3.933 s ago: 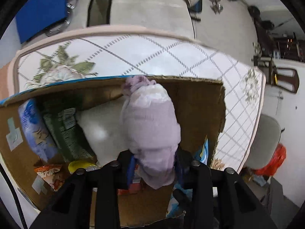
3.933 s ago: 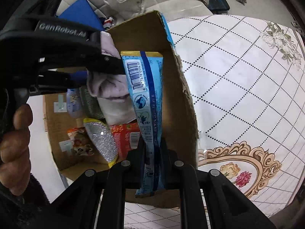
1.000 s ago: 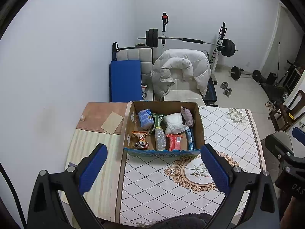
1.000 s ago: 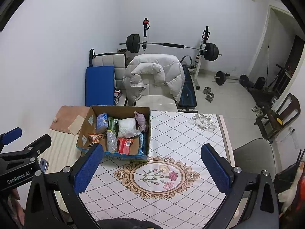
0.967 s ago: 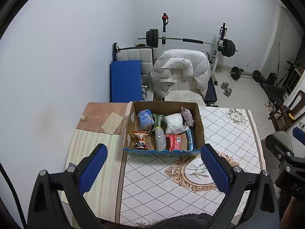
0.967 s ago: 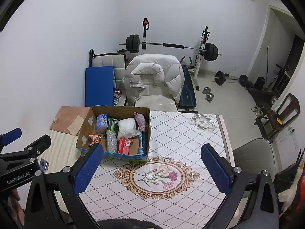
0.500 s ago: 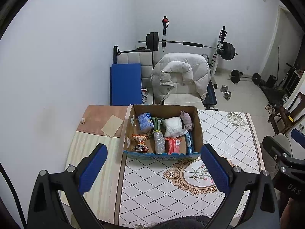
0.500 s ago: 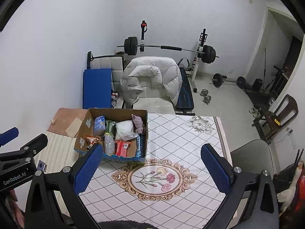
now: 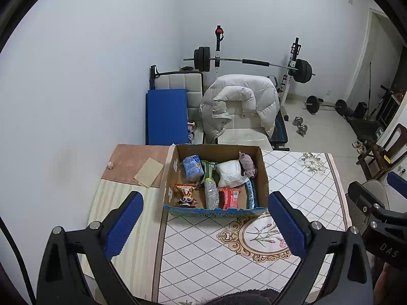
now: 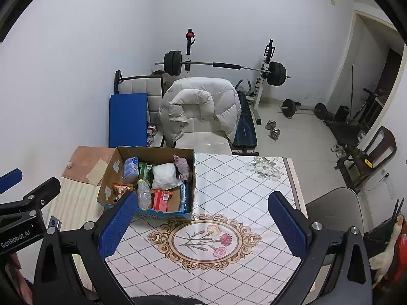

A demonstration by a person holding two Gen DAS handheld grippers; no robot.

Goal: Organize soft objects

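The desk (image 9: 292, 185) is wearing a white cloth with a dotted diamond pattern and a floral medallion (image 9: 259, 233) near its front edge. An open cardboard box (image 9: 263, 175) is sitting directly on it, toward the far left of the patterned cloth. Left of the box, a striped cloth (image 9: 112, 198) and a pinkish cloth (image 9: 132, 162) are covering the surface, with a tan card (image 9: 148, 172) and a small pale lump (image 9: 110, 164) lying on them.
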